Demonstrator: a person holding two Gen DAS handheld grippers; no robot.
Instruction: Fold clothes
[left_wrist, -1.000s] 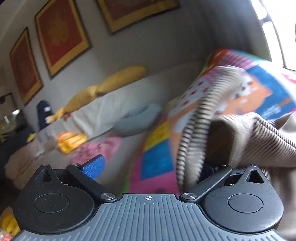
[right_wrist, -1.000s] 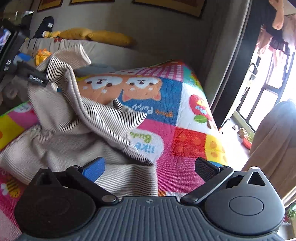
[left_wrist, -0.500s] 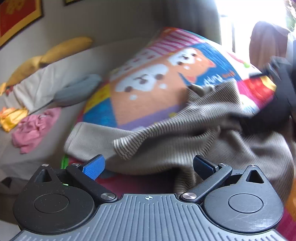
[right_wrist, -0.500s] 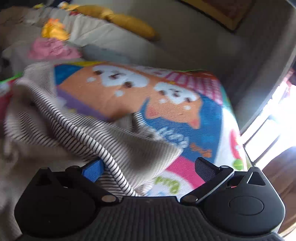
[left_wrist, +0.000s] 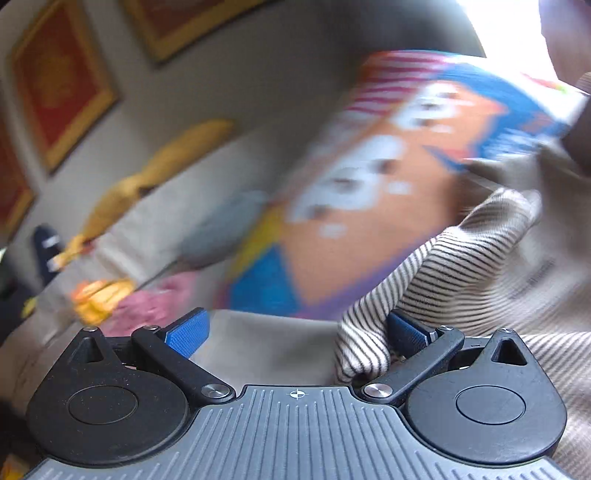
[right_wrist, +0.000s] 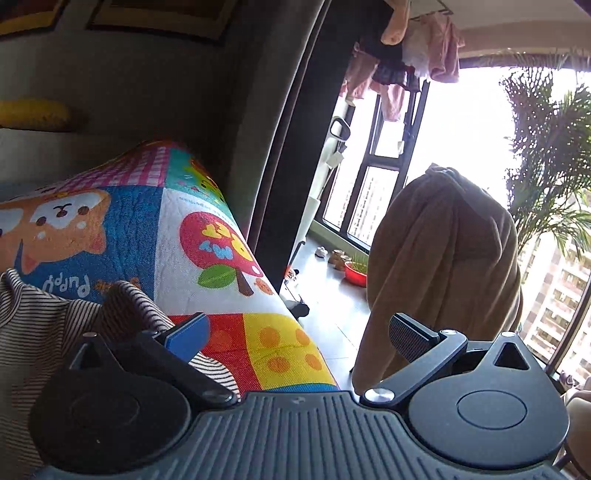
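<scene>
cartoon quilt (right_wrist: 129, 236) underneath — both tongs gape wide; close left gripper (left_wrist: 295, 328) on striped garment (left_wrist: 454, 266) bunched against its right finger, right gripper (right_wrist: 299, 332) alongside

left gripper (left_wrist: 295, 328): ribbed grey body | black arms, silver screws | fingers (left_wrist: 186, 328), apparently blue-padded

Garment on quilt, bed beside window.
Striped garment (right_wrist: 44, 325) lies on the quilt (right_wrist: 207, 243), left of the right gripper (right_wrist: 299, 332); draped chair (right_wrist: 443, 266) stands right; window (right_wrist: 373, 184) behind.
</scene>
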